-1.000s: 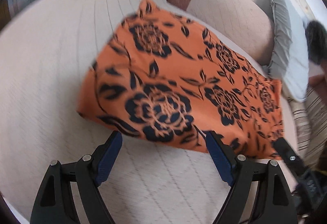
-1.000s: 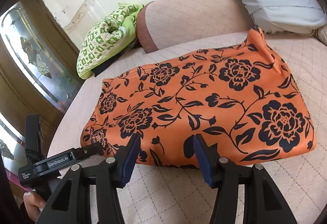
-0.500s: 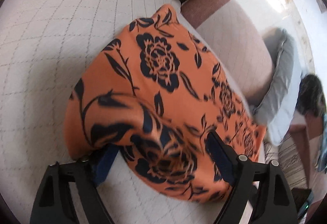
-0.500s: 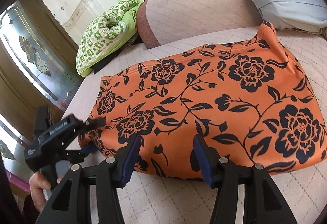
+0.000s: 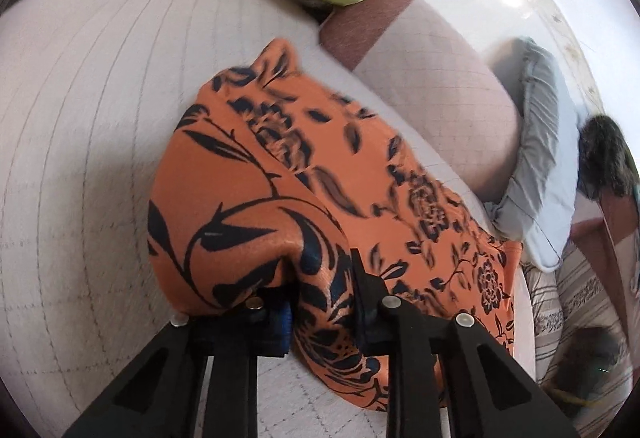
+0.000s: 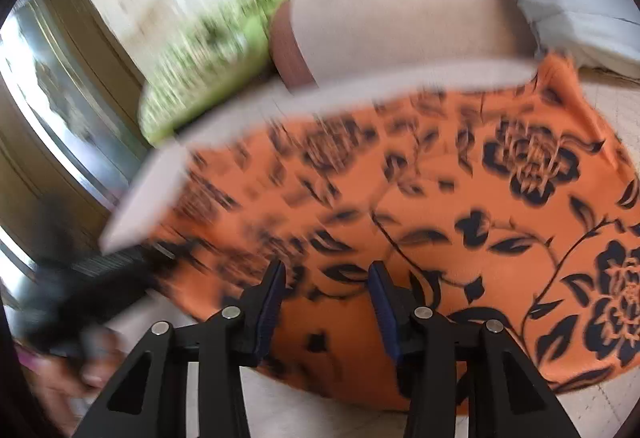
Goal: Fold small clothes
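1. left gripper is clamped on a bunched fold of the orange fabric garment with a black flower print; the cloth rises in a hump just ahead of its fingers and trails away forward and to its right across the pale quilted cushion.
2. right gripper has its jaws spread, with the near hem of the same garment lying between and under the blue pads; it grips nothing that i can see, and this view is blurred.
3. judged step: taking the near edge with both tools to carry it over.
4. to do it well, the right one should probably close on the hem only, not the cushion cover beneath.
5. both grips are best kept level and the edge taut, so the fold line runs straight.
6. a bunched left grip may leave a crease; smoothing could be needed after laying down.
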Tool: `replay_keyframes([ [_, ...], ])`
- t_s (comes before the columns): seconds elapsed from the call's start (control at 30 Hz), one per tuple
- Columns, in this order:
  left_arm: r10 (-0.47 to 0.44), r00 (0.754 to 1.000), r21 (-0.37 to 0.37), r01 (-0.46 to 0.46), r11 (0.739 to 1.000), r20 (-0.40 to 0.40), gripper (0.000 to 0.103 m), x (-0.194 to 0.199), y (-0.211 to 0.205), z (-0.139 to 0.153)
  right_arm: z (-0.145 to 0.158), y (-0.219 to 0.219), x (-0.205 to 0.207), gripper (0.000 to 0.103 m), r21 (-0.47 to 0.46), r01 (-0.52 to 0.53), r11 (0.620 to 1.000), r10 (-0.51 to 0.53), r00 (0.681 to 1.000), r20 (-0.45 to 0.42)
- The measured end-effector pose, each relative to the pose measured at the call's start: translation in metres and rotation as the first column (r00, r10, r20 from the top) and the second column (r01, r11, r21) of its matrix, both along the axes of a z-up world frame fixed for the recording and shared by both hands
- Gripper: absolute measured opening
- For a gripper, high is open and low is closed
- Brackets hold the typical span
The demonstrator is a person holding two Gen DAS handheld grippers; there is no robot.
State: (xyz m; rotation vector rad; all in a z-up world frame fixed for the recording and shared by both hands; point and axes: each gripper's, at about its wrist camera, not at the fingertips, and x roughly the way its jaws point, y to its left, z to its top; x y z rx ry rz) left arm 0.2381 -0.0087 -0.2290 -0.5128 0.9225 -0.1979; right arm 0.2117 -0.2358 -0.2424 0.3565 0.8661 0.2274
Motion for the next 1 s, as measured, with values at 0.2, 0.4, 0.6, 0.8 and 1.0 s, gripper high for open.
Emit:
replay_keyframes([
  [0.2,-0.100,0.987,0.114,0.086,0.990,0.127,0.023,-0.007,-0.022,0.038,-0.005,-0.027,0.004,0.045,0.149,-0.016,0.989,0.024,0.998,-0.051],
  [0.4,-0.229,0.945,0.272,0.163,0.948,0.232,0.022,-0.026,-0.075,0.078,0.007,-0.118,-0.014,0.045,0.263,0.180,0.948,-0.185,0.983,-0.005],
  [0.6,-0.354,0.910,0.331,0.272,0.904,0.218,0.022,-0.029,-0.164,0.096,0.016,-0.215,-0.046,0.045,0.349,0.344,0.872,-0.377,0.926,0.028],
  [0.8,-0.473,0.868,0.348,0.401,0.848,0.154,0.022,-0.031,-0.266,0.058,0.014,-0.292,-0.079,0.045,0.415,0.461,0.784,-0.513,0.858,0.016],
  [1.0,-0.557,0.830,0.325,0.519,0.790,0.029,0.051,-0.040,-0.304,0.025,0.006,-0.322,-0.084,0.064,0.486,0.488,0.725,-0.538,0.842,-0.042],
])
